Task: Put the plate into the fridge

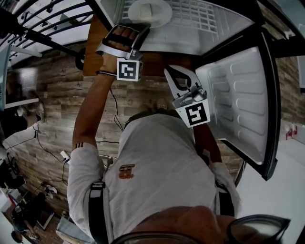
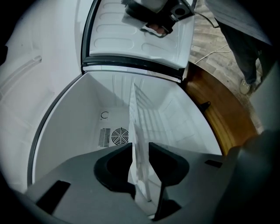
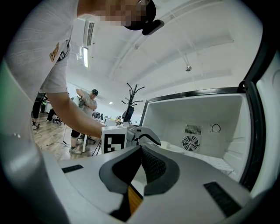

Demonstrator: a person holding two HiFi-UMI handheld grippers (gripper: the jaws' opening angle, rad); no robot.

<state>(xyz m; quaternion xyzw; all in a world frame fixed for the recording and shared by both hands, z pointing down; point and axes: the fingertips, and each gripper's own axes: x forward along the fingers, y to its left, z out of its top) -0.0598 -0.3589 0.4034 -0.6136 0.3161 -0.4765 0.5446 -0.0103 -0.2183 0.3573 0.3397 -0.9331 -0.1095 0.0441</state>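
Resting on the white wire fridge shelf (image 1: 205, 19), the round white plate (image 1: 150, 12) lies loose between the parted jaws of my left gripper (image 2: 140, 147); withdrawing crooked could drag it off. My right gripper (image 3: 141, 151) is closed, empty.

- The plate (image 1: 150, 12) sat right at the head view's top edge, and its far rim was cut off there.
- Between the left tool's (image 2: 140, 145) parted jaws stood a thin white edge (image 2: 139, 179), seen too edge-on to tell what it was.
- The right tool (image 2: 158, 16) was clipped by the top edge of the left gripper view.
- A bystander (image 3: 89, 101), far back in the right gripper view, was too small to make out.
- The clutter (image 1: 26, 209) on the floor (image 1: 47, 109), lower left in the head view, was dark and blurred.
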